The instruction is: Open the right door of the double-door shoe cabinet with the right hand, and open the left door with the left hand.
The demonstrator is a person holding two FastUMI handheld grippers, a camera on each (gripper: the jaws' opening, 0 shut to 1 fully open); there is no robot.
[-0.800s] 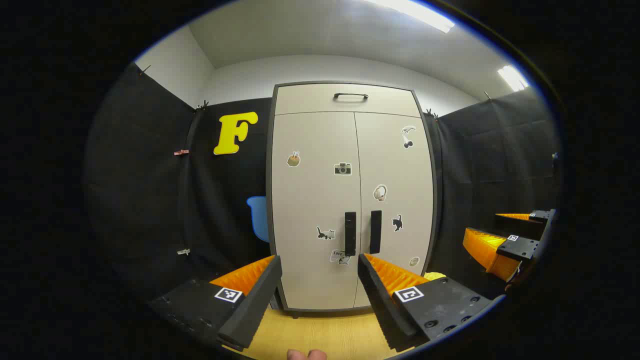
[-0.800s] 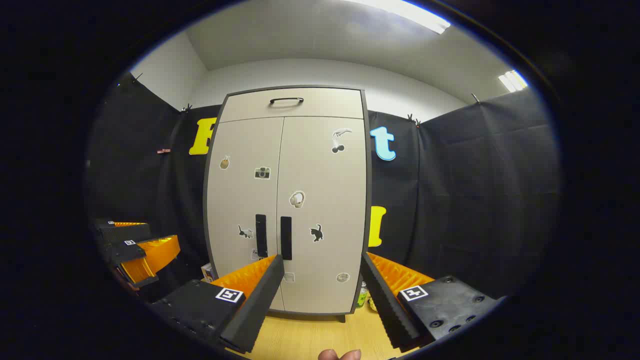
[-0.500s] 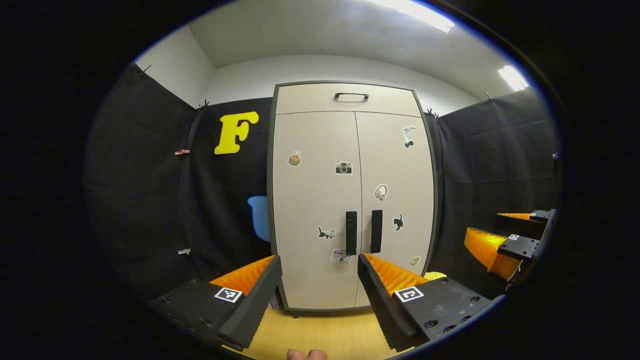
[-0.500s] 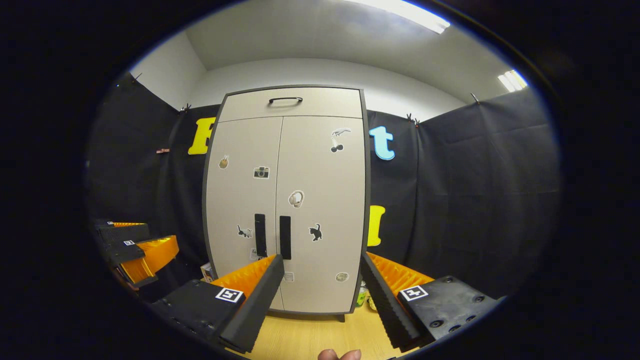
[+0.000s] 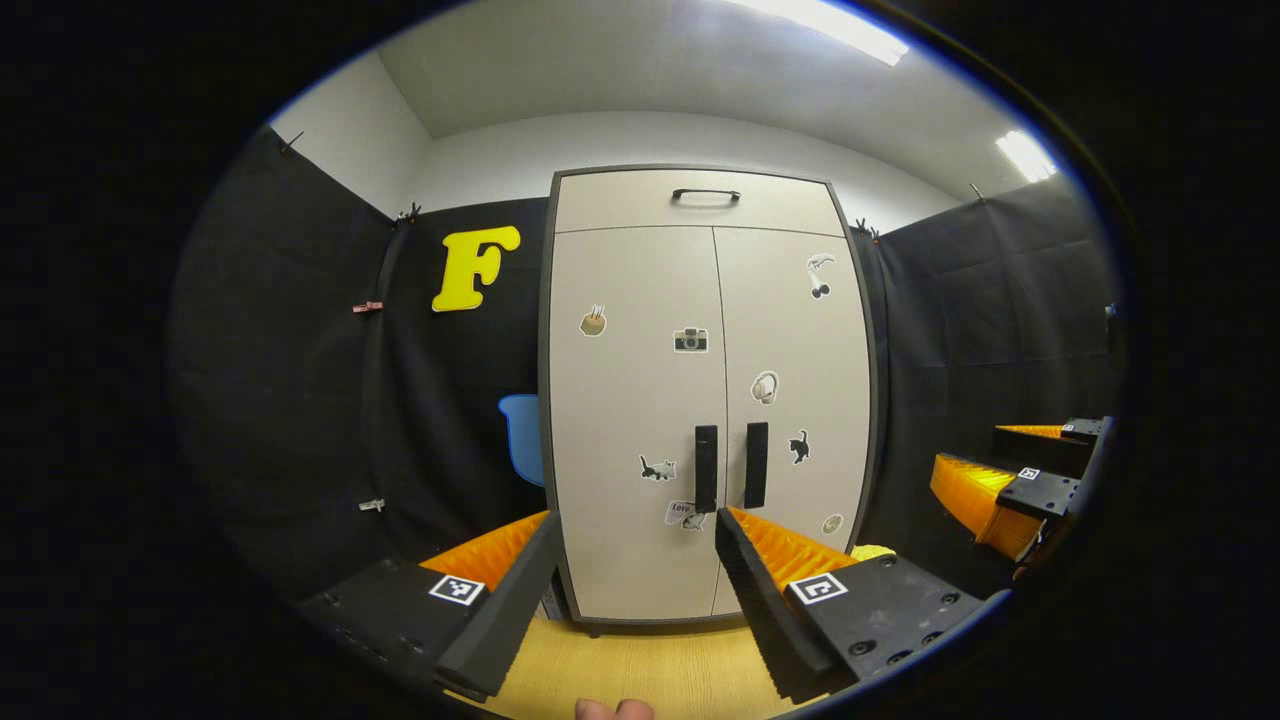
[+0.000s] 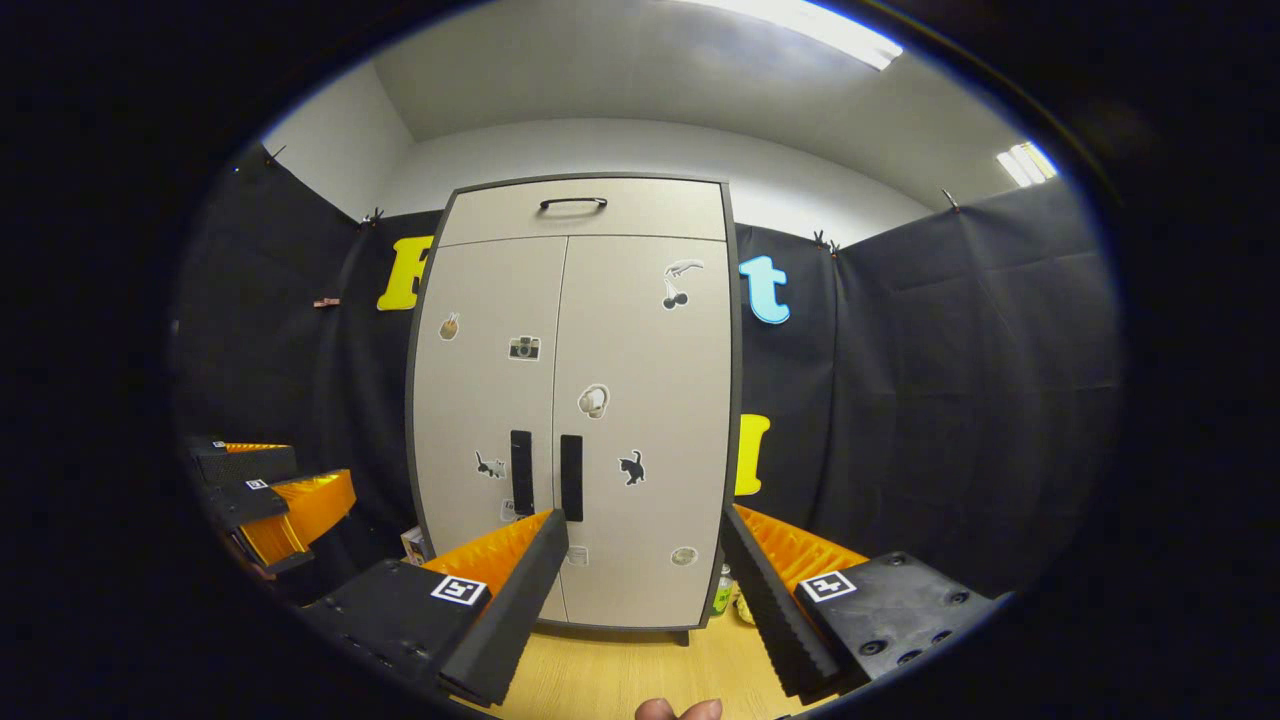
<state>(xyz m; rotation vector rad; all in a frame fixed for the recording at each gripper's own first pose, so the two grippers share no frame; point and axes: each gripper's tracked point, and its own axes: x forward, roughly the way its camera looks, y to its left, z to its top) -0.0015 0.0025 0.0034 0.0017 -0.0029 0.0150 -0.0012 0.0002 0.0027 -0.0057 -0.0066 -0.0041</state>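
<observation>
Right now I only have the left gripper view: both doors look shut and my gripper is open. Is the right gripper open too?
Observer: Yes. The right gripper is wide open and holds nothing.
Operator: What is it aimed at?
Observer: The lower part of the right door. That door's handle lies left of the gripper's centre line, and nothing touches it.
Operator: Anything low down that my own gripper hides?
Observer: What looks like a small box stands on the floor at the left foot of the cabinet.
</observation>
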